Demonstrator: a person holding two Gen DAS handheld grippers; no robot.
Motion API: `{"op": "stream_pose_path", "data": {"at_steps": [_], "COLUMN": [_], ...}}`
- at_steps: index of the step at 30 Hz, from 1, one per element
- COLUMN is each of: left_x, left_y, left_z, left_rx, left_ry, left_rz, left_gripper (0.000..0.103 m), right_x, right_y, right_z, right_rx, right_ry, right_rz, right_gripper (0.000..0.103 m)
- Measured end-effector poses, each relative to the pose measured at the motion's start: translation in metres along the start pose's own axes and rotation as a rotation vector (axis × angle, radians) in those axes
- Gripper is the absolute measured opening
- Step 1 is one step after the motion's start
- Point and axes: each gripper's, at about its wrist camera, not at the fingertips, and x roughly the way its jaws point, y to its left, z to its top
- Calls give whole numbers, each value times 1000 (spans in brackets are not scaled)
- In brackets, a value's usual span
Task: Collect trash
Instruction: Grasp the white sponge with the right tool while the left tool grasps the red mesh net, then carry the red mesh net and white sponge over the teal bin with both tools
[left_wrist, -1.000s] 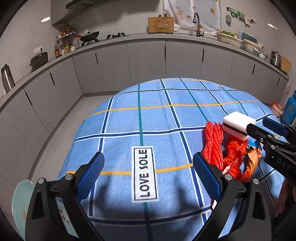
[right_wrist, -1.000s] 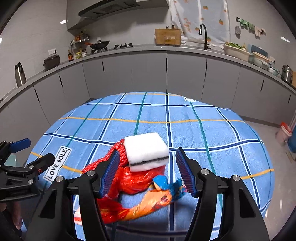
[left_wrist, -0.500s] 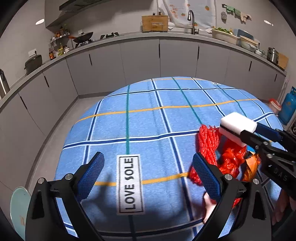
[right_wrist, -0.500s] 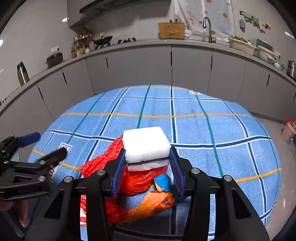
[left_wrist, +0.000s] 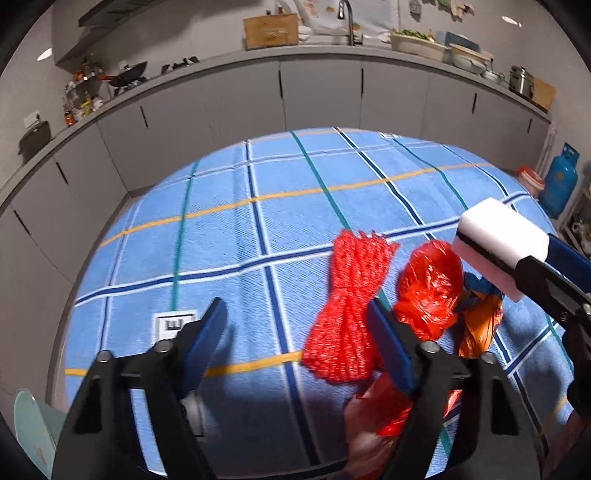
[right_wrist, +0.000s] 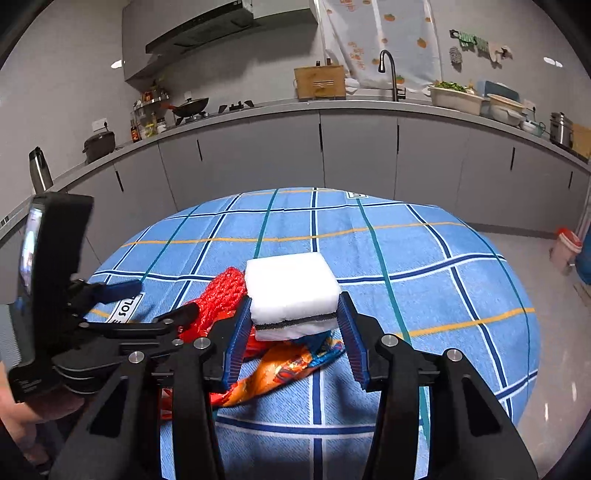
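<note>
A matt white foam sponge (right_wrist: 291, 286) sits above glossy crinkled red plastic (left_wrist: 430, 286) and coarse red netting (left_wrist: 351, 306) on ribbed blue cloth (left_wrist: 295, 210).

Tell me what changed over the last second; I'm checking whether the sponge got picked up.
The right gripper closed on the white sponge and lifted it off the pile. The left gripper, still open and empty, swung right toward the red mesh bag. The mesh bag, red plastic bag and orange wrapper stayed on the blue checked cloth.
</note>
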Motion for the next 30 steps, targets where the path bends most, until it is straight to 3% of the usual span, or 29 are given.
{"op": "stream_pose_path", "data": {"at_steps": [2,9,18,30], "left_x": [4,8,-35,-73], "left_y": [-3,-15,6,34], "left_z": [-1,-7,-15,-40], "left_rx": [4,37,-2,-56], "left_ry": [14,36,-36,-54], "left_rz": [-19,-91,-63,4], "left_gripper": [66,21,17,17], "right_x": [0,-3,-20,-36], "right_y": [0,2,18,53], "right_z": [0,-3,-5,-9], "right_rx": [-1,1,-11,-54], "right_ry": [-1,-9,-33,-44], "right_rz": [0,-1,10,62], "right_gripper": [47,47,47,47]}}
